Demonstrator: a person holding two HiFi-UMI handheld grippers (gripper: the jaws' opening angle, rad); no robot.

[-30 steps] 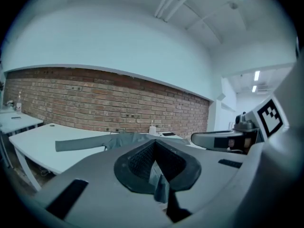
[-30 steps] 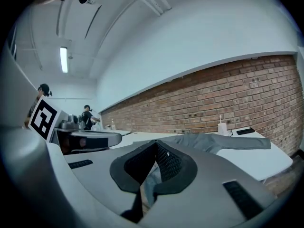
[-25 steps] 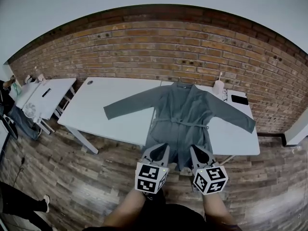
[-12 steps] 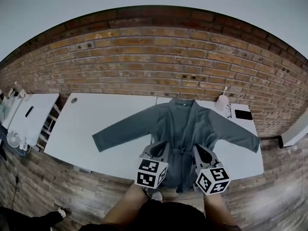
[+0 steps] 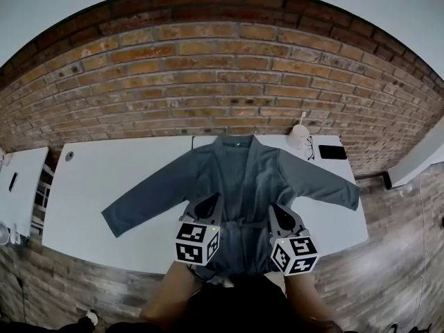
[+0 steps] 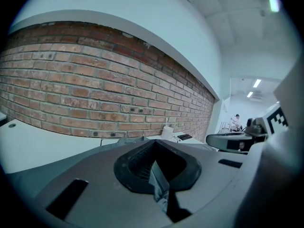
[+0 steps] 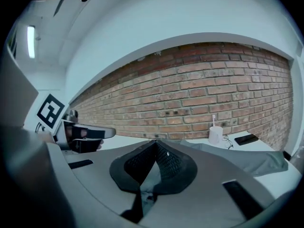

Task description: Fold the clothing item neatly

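A grey robe (image 5: 236, 179) lies flat on the white table (image 5: 104, 179), front up, collar toward the brick wall, both sleeves spread out and a belt across the waist. My left gripper (image 5: 211, 201) hangs over the robe's left side near the belt, jaws shut with nothing between them. My right gripper (image 5: 276, 210) hovers over the right side at the same height, also shut and empty. In the right gripper view the closed tips (image 7: 154, 144) point at the wall, with the right sleeve (image 7: 247, 160) beside them. The left gripper view shows its closed tips (image 6: 154, 144).
A white cup (image 5: 300, 136), glasses (image 5: 310, 148) and a black phone (image 5: 332, 152) sit at the table's back right, by the sleeve. A second white table (image 5: 14, 186) stands at far left. The brick wall (image 5: 208, 68) runs behind. Wooden floor lies in front.
Both grippers have moved forward together, from beyond the robe's hem at the table's front edge to above the waist. The table and robe now sit closer in the head view.
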